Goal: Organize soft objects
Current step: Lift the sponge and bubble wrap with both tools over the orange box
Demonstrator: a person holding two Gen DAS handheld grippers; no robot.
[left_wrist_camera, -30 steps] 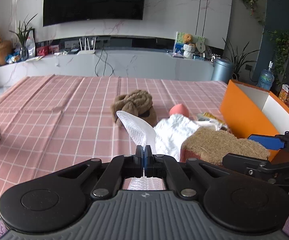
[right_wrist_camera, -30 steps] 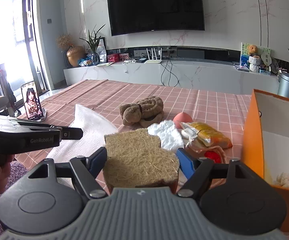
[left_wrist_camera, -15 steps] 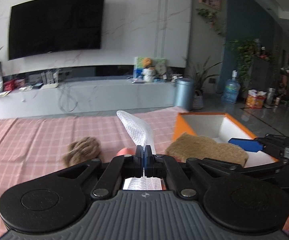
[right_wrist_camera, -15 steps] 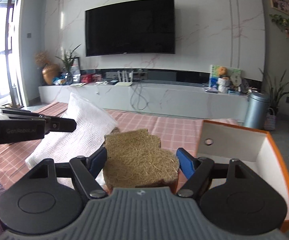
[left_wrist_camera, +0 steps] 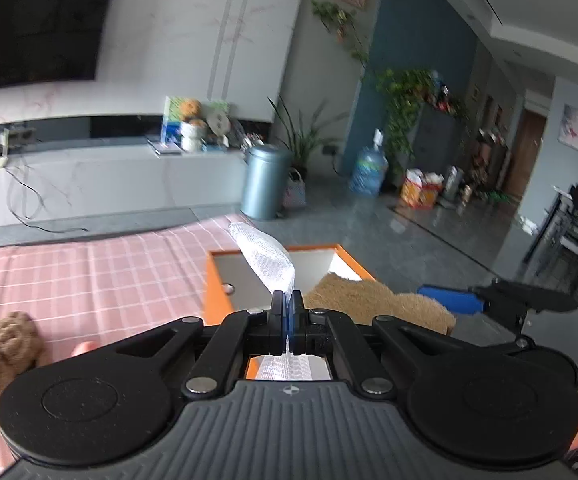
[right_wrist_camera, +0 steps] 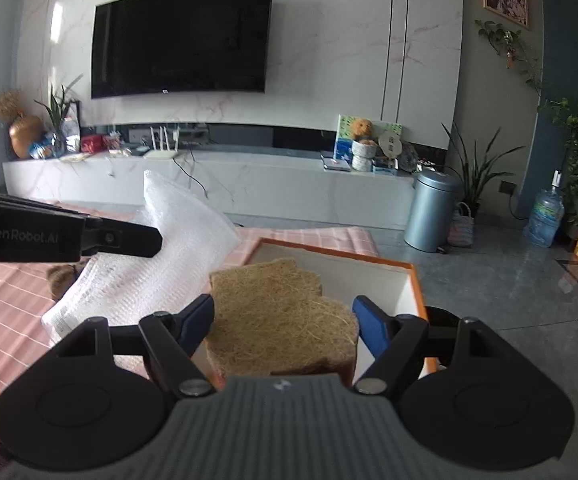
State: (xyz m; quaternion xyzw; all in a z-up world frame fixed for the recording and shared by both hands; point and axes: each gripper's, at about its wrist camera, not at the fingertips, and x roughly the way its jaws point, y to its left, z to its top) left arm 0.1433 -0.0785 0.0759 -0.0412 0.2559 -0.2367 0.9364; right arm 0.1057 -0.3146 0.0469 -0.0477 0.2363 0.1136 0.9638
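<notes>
My left gripper [left_wrist_camera: 287,303] is shut on a sheet of white bubble wrap [left_wrist_camera: 265,257] and holds it in the air over the near edge of the orange box [left_wrist_camera: 213,284]. The wrap also hangs at the left of the right wrist view [right_wrist_camera: 161,264]. My right gripper [right_wrist_camera: 285,318] is shut on a tan coir fibre pad [right_wrist_camera: 281,316] and holds it above the open orange box [right_wrist_camera: 419,300], whose inside is white. The pad also shows in the left wrist view [left_wrist_camera: 373,300], with the right gripper's blue finger [left_wrist_camera: 449,300] beside it.
A brown plush toy [left_wrist_camera: 5,344] and a pink ball [left_wrist_camera: 85,348] lie on the pink checked tablecloth [left_wrist_camera: 109,276] left of the box. Past the table's far edge is grey floor with a metal bin [right_wrist_camera: 429,212].
Both grippers have lifted their loads off the table and swung right, from over the pile of objects to over the orange box. Both grips stay shut.
</notes>
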